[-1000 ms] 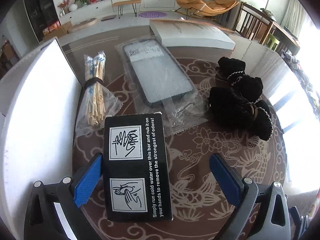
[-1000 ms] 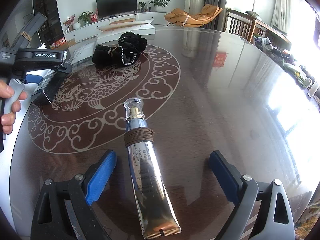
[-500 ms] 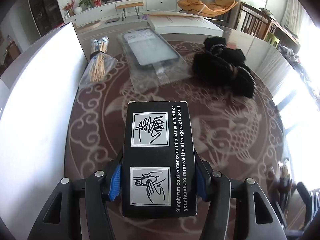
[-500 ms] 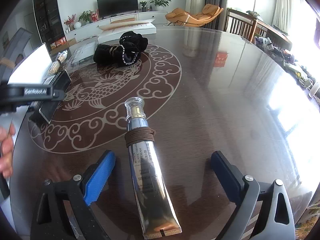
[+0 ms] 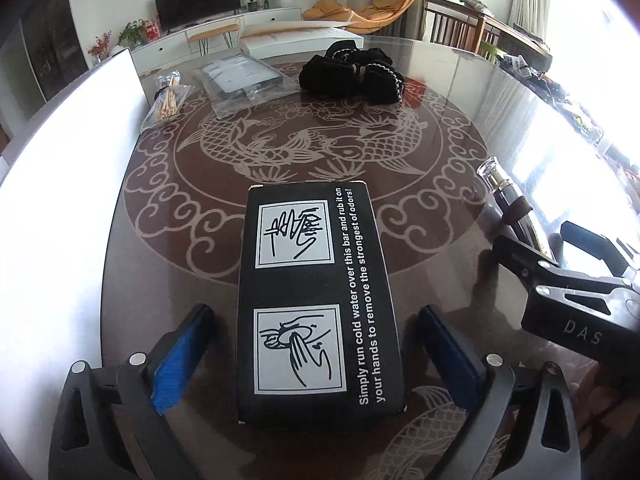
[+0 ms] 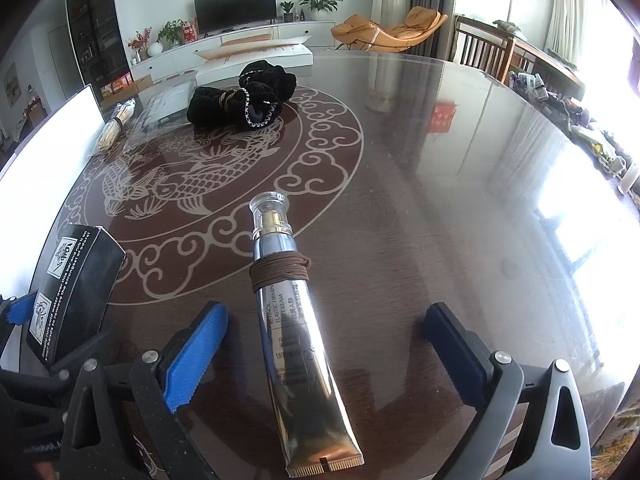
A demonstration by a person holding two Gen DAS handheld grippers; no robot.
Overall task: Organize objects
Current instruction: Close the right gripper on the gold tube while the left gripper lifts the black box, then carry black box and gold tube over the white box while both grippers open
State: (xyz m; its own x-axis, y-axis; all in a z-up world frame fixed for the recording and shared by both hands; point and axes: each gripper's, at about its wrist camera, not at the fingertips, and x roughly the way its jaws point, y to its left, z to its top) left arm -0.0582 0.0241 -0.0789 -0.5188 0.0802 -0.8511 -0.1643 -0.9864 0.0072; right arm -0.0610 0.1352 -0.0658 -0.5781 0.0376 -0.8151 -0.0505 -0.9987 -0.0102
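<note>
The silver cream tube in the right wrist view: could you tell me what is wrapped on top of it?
A brown cord is wound several times around the silver cream tube below its clear cap. Whatever print lies beneath the coils is covered.

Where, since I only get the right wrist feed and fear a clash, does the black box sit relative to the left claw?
Observer: The black box lies flat on the table between the left claw pads, with a gap on each side. The jaws are opening and nothing is pinched.
Operator: What's the glare patch beside the black fabric pile?
Observer: A dark flat item in a clear plastic bag, lying between the bagged stick bundle and the black fabric pile.
Operator: Any print on the box top?
Observer: Two hand drawings and a line about rubbing a bar under cold water to remove odors.
</note>
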